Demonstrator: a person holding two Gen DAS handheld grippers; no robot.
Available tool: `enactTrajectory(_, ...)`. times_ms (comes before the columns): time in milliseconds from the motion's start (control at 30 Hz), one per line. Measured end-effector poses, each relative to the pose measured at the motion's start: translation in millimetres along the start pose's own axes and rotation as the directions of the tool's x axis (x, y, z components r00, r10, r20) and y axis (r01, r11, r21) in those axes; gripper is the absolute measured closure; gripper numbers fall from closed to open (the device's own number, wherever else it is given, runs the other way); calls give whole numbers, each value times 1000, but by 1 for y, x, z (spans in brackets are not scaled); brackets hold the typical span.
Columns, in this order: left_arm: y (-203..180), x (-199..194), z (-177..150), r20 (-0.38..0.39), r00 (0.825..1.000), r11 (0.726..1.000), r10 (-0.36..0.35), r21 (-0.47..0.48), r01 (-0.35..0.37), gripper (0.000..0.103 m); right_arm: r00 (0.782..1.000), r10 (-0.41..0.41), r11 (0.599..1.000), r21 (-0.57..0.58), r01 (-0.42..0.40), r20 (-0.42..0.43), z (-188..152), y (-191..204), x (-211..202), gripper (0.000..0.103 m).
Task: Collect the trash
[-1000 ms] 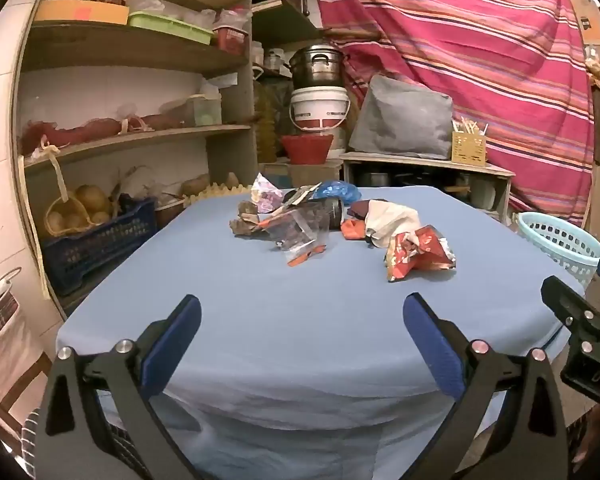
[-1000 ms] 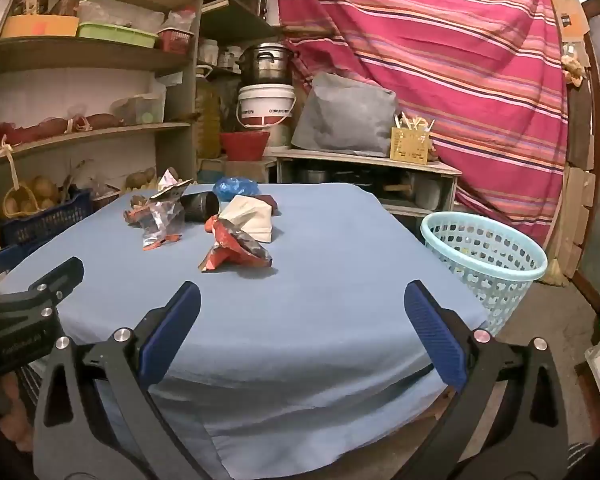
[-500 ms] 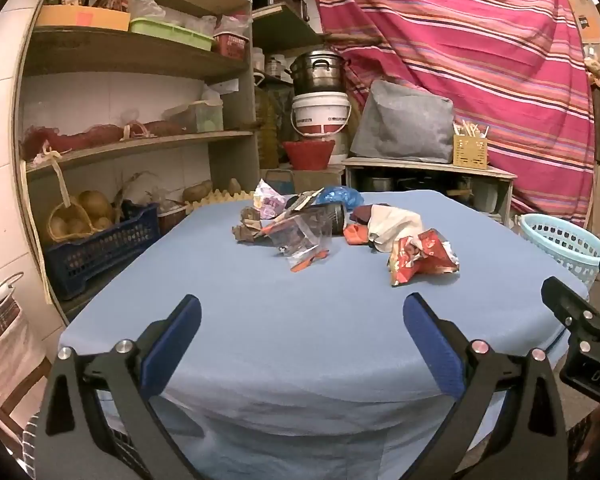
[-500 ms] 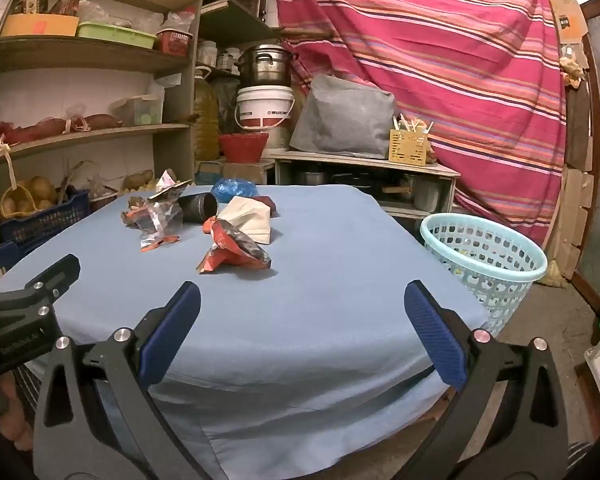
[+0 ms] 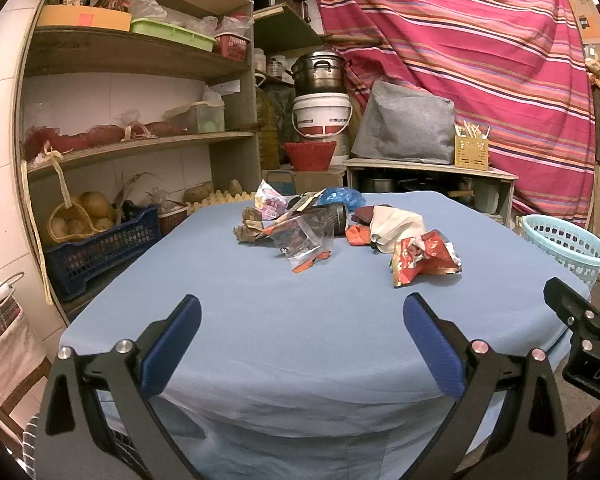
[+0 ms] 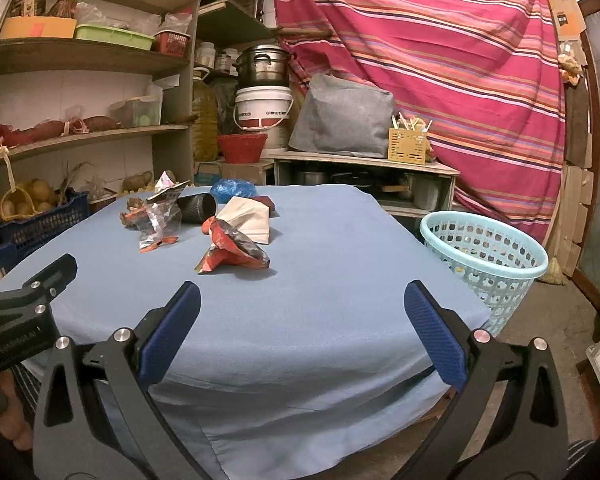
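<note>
A pile of trash lies on the far middle of the blue-covered table (image 5: 300, 320): a crumpled red snack wrapper (image 5: 424, 256) (image 6: 232, 252), a white paper bag (image 5: 396, 226) (image 6: 248, 218), a clear plastic bag (image 5: 300, 240) (image 6: 158, 224), a dark cup (image 6: 196, 208), a blue plastic bag (image 5: 340, 197) (image 6: 232, 190) and brown scraps (image 5: 252, 228). My left gripper (image 5: 298, 328) is open and empty over the table's near edge. My right gripper (image 6: 300, 328) is open and empty, to the right of the left one. A light blue laundry-style basket (image 6: 484, 256) (image 5: 560, 240) stands on the floor right of the table.
Wooden shelves (image 5: 132, 144) with boxes, a blue crate (image 5: 100, 248) and a basket of potatoes stand left. A low bench (image 6: 364, 160) with a grey bag, a white bucket and a pot is behind the table. A striped red cloth (image 6: 440, 60) hangs at the back.
Both grippers stay open. The views have shifted only slightly; the trash pile sits a little lower in the left wrist view.
</note>
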State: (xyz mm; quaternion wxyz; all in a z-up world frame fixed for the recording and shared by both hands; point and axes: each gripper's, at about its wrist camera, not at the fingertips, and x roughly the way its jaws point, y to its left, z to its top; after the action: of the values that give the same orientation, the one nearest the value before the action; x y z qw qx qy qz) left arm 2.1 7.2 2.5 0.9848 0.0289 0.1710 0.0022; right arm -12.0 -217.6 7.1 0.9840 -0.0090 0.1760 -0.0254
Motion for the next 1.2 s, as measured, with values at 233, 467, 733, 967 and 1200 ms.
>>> enactTrajectory(233, 0, -1, 0, 1, 1000, 1000, 2, 3, -2, 4, 1000, -2, 1000, 1, 2, 8, -2, 0, 2, 4)
enactTrajectory(467, 5, 0, 3, 8, 1000, 1000, 4, 3, -4, 4, 1000, -4, 1000, 0, 4, 9, -2, 0, 2, 4)
enactTrajectory(733, 5, -1, 2, 10, 1000, 1000, 6, 4, -6, 4, 1000, -9, 1000, -4, 9, 13, -2, 0, 0, 4)
enactTrajectory(967, 6, -1, 2, 10, 1000, 1000, 7, 3, -7, 4, 1000, -12, 1000, -6, 12, 14, -1, 0, -1, 4)
enactTrajectory(1200, 5, -1, 1, 11, 1000, 1000, 7, 3, -7, 4, 1000, -11, 1000, -6, 11, 13, -1, 0, -1, 4)
